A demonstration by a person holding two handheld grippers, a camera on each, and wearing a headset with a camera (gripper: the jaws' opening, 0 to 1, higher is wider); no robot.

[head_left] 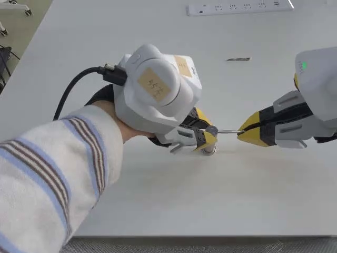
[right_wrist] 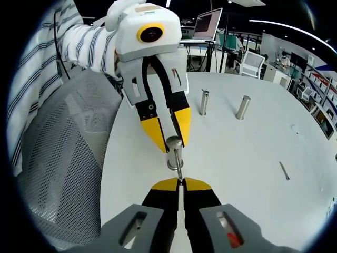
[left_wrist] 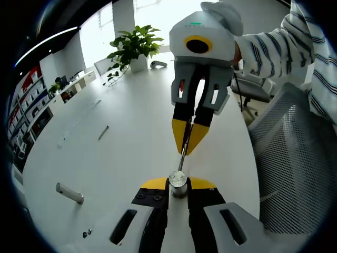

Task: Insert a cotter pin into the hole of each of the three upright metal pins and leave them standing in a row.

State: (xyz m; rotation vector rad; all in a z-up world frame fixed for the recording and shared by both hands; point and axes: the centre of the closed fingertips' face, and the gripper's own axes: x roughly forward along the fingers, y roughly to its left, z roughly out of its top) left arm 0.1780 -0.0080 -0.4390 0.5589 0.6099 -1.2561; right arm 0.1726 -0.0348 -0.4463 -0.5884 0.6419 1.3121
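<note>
From where I stand, the left claw point(head_left: 206, 138) is clenched on the first metal pin point(head_left: 209, 150), steadying it upright on the white counter point(head_left: 158, 200). At three o'clock of that pin a cotter pin point(head_left: 229, 131) lies level, its tip up against the pin's head. Its tail is gripped tight in the right claw point(head_left: 246, 133).

In the right gripper view the tip meets the pin just under its cap, where I take the hole to be. Whether it has gone in at all I cannot tell. I'd call this insertion under way and not yet finished.

In the same view, at about one o'clock of the held pin, a second metal pin point(right_wrist: 204, 101) and a third metal pin point(right_wrist: 243, 107) stand upright side by side, well apart from the work. They are too small for me to say whether either carries a cotter pin.

In the head view a loose cotter pin point(head_left: 238, 59) lies on the far counter, at one o'clock of the claws. To my eye that suggests at least one more insertion is yet to do.

What remains, as I judge it, is to push this pin home, let go, deal with any bare pin, and set this one in line with the other two
</note>
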